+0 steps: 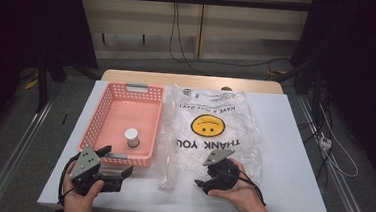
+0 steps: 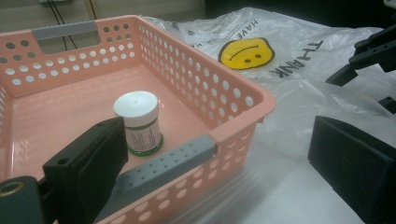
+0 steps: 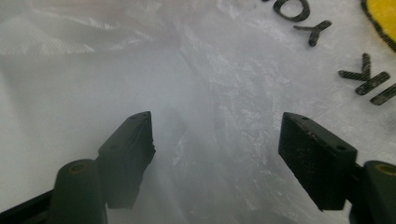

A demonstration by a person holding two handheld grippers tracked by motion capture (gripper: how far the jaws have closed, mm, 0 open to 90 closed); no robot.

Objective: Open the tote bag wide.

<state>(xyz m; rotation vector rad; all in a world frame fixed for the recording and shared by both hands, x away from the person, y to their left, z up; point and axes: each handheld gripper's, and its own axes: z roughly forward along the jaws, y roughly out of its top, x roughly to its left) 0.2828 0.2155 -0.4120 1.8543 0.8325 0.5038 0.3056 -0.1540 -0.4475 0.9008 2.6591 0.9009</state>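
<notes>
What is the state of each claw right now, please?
Left claw: open, holding nothing, by the pink basket.
Right claw: open, jaws apart over the plastic bag, not gripping it.

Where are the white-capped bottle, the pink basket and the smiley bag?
white-capped bottle (image 2: 136, 104): left gripper view, its white cap.
pink basket (image 1: 127, 90): high view, far wall.
smiley bag (image 1: 208, 125): high view, yellow face print.
</notes>
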